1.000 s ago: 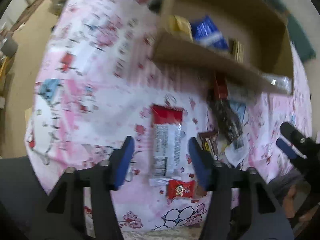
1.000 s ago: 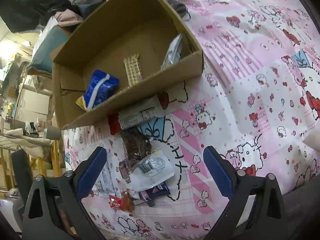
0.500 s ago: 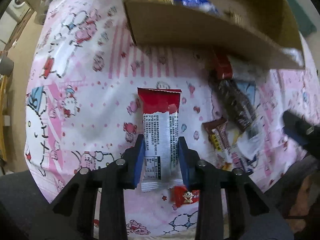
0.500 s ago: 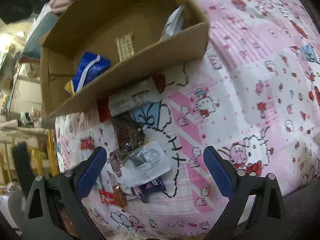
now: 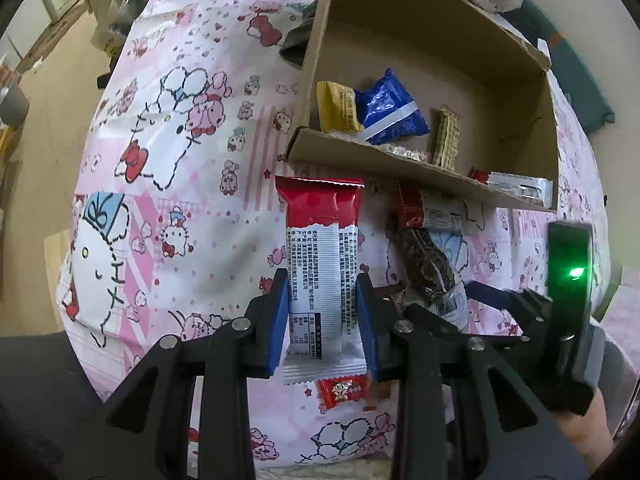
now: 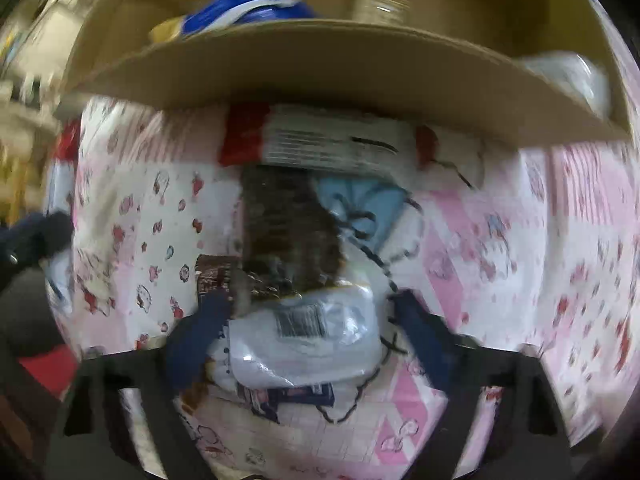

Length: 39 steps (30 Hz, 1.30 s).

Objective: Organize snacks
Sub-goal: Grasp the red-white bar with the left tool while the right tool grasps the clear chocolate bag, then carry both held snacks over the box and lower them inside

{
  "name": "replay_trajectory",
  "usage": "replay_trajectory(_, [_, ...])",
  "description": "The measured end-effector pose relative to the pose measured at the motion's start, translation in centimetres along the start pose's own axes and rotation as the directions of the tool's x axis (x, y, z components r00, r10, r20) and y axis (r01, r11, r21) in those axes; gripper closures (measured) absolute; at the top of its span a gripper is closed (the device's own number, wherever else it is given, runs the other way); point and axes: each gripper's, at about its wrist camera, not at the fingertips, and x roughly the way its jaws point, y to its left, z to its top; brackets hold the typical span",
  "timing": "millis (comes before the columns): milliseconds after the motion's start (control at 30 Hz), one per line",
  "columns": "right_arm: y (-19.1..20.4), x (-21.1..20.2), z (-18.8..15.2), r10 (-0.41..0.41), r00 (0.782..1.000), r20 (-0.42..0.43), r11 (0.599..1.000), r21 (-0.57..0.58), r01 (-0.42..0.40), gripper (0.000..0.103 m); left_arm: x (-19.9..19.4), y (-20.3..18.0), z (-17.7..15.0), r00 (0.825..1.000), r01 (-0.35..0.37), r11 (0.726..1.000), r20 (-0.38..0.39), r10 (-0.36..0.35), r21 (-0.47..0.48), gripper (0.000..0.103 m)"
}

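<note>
My left gripper (image 5: 322,312) is shut on the lower part of a red-and-white snack packet (image 5: 320,248), held just above the pink cartoon cloth (image 5: 180,208). In the blurred right wrist view my right gripper (image 6: 308,340) points down over a pile of snacks, its jaws closing. A clear packet with a barcode (image 6: 304,336) lies between its blue fingers (image 6: 192,344), which do not visibly press on it. Beyond it lie a dark brown packet (image 6: 288,236) and a red-and-white bar (image 6: 320,144). The cardboard box (image 5: 400,164) holds a yellow packet (image 5: 336,108), a blue packet (image 5: 390,110) and a cracker pack (image 5: 446,142).
A small red candy (image 5: 342,386) lies under the left gripper. A dark blue wrapper (image 6: 288,394) and a small brown candy (image 6: 212,276) sit beside the clear packet. The box's front wall (image 6: 320,68) stands just behind the pile. The floor shows past the cloth's left edge.
My left gripper closed on the red-and-white packet and lifted it a little. My right gripper came down over the pile, rolled, and its jaws narrowed around the clear packet.
</note>
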Motion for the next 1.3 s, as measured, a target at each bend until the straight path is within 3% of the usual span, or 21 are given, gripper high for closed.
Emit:
replay_trajectory(67, [1.0, 0.6, 0.3, -0.042, 0.999, 0.007, 0.998, -0.046, 0.042, 0.026, -0.3, -0.2, -0.2, 1.000, -0.003, 1.000, 0.011, 0.002, 0.017, 0.075])
replay_trajectory(200, [1.5, 1.3, 0.9, -0.043, 0.999, 0.013, 0.997, -0.056, 0.044, 0.026, -0.2, 0.0, 0.0, 1.000, 0.001, 1.000, 0.013, -0.001, 0.007, 0.075])
replay_trajectory(300, [1.5, 1.3, 1.4, -0.034, 0.999, 0.036, 0.998, -0.051, 0.035, 0.037, 0.1, 0.1, 0.1, 1.000, -0.005, 1.000, 0.010, 0.005, 0.001, 0.075])
replay_trajectory(400, [1.1, 0.5, 1.3, 0.049, 0.998, 0.047, 0.998, -0.036, -0.047, 0.054, 0.3, -0.2, 0.3, 1.000, -0.021, 0.999, 0.017, 0.021, 0.025, 0.075])
replay_trajectory(767, [0.0, -3.0, -1.2, 0.218, 0.974, 0.064, 0.975, 0.019, -0.220, 0.061, 0.0, 0.5, 0.6, 0.998, -0.043, 0.999, 0.042, 0.043, 0.017, 0.075])
replay_trajectory(967, [1.0, -5.7, -2.5, 0.225, 0.968, 0.111, 0.974, -0.033, -0.223, 0.063, -0.1, 0.9, 0.6, 0.997, -0.064, 0.998, 0.051, 0.063, 0.012, 0.075])
replay_trajectory(1100, [2.1, -7.3, -2.3, 0.290, 0.949, 0.122, 0.957, -0.052, -0.286, 0.063, -0.2, 1.9, 0.4, 0.996, -0.070, 0.997, 0.050, 0.071, -0.021, 0.075])
replay_trajectory(1300, [2.3, -11.8, -2.4, 0.313, 0.930, 0.193, 0.949, -0.107, -0.297, 0.063, -1.9, 1.8, -0.2, 0.996, -0.041, 0.999, 0.081, 0.041, -0.010, 0.075])
